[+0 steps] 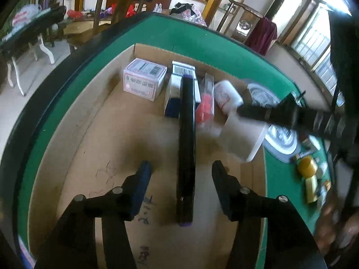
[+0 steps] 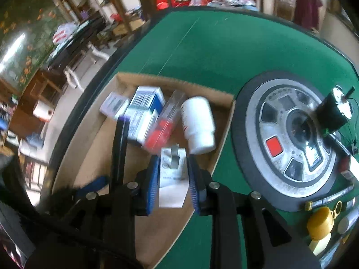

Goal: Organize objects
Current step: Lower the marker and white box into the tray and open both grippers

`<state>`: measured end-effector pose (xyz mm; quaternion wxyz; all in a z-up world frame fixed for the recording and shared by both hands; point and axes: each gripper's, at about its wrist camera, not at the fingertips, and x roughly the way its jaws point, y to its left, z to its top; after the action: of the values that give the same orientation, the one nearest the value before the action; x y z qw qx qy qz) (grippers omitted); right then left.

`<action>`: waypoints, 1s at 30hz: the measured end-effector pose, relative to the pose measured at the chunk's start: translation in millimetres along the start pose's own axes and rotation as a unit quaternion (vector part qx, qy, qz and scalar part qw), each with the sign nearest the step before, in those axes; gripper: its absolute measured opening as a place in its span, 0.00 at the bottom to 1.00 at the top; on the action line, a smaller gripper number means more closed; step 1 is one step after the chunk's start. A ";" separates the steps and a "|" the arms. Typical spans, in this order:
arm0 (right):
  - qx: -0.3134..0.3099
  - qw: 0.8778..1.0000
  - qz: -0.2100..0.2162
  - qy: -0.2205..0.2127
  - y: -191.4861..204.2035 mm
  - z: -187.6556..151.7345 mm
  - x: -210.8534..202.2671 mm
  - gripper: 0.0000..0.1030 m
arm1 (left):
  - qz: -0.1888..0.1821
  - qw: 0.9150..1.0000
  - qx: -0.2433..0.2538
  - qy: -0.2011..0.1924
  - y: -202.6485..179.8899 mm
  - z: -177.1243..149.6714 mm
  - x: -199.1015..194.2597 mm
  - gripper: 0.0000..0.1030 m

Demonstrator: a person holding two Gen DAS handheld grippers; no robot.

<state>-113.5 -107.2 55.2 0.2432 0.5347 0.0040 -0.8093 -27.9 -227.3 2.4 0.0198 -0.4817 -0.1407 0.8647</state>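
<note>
Resting on the green table (image 1: 197, 38), a shallow cardboard box (image 1: 94, 134) fills the centre of the left wrist view.

1. Upper left of the box: a pink-white carton (image 1: 143, 81) stands against the far wall.
2. Upper centre: a blue-white carton (image 1: 174, 89) sits just beside it.
3. Centre: a long black case with purple ends (image 1: 186, 148) lies lengthwise on the box floor, its far end overlapping the blue-white carton.
4. Right of the case: a clear packet with red contents (image 1: 205, 105), then a white bottle (image 1: 227, 96) lying on its side.
5. Lower frame: the left gripper (image 1: 181, 168) has its jaws spread wide on either side of the case, touching nothing.

Right wrist view:
1. Lower centre: the right gripper (image 2: 174, 163) is clamped on a white packet (image 2: 172, 177), blue pads against both sides, above the box's right part.
2. Right of the frame: a round grey disc with a red square (image 2: 289, 139) lies on the table outside the box.
3. Lower right: a yellow cap (image 2: 319, 222).
</note>
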 end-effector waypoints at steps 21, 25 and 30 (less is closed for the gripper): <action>0.062 0.993 0.074 -0.070 -46.1 -45.0 -53.2 0.49 | -0.026 0.998 -0.048 -0.022 5.9 -1.3 -25.3 0.54; 0.080 0.990 0.090 -0.067 -57.2 -50.2 -56.2 0.49 | -0.086 0.996 -0.013 0.018 -20.8 1.2 -9.1 0.54; 0.083 0.990 0.089 -0.073 -64.7 -53.4 -66.0 0.49 | -0.108 0.994 0.008 0.005 -36.5 -1.7 -19.4 0.54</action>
<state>-72.7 -10.2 73.2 0.2689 0.4905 -0.1287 -0.8189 -19.8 -195.2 27.2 0.1175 -0.4678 -0.1844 0.8564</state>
